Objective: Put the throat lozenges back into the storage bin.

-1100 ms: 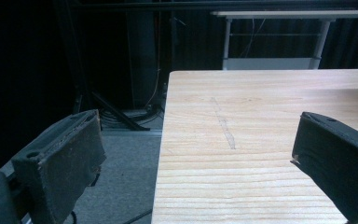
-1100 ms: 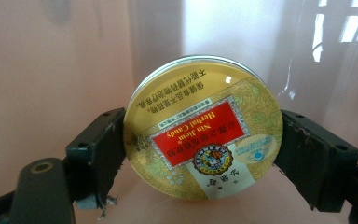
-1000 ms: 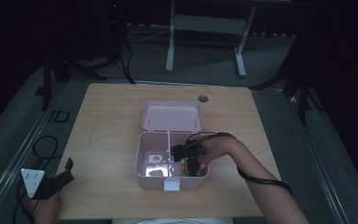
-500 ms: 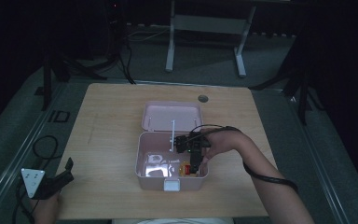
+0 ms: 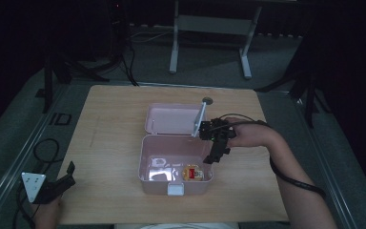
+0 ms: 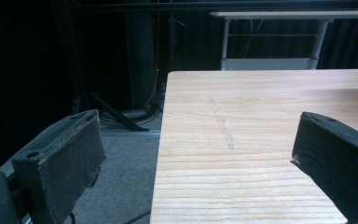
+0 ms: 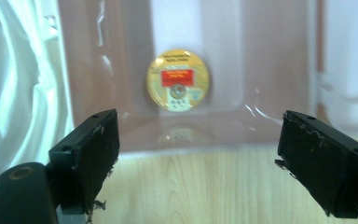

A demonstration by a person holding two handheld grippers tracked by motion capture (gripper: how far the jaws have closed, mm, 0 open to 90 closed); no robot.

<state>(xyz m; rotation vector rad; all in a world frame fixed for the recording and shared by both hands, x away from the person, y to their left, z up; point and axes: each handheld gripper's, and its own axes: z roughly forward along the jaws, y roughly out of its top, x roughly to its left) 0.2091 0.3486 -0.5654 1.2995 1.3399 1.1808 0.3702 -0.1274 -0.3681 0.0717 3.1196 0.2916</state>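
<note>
You are working at a pale wooden table in a dark room, with a metal-legged bench standing beyond its far edge. Nearest you, your left gripper is resting at the table's near left corner, its jaws standing wide apart with nothing between them, well away from the work. Farther in, a pink plastic lunch box is sitting open near the table's middle, its hinged lid lying flat behind it. A small round yellow tin with a red label is lying flat on the box floor, toward the near right corner. Your right gripper is hanging over the box's right wall, jaws spread wide and holding nothing. In the right gripper view the tin is lying straight ahead, centred between the jaws, just past the wall. This hand is by far the nearer, so a straight reach down and forward looks to be what matters.
</note>
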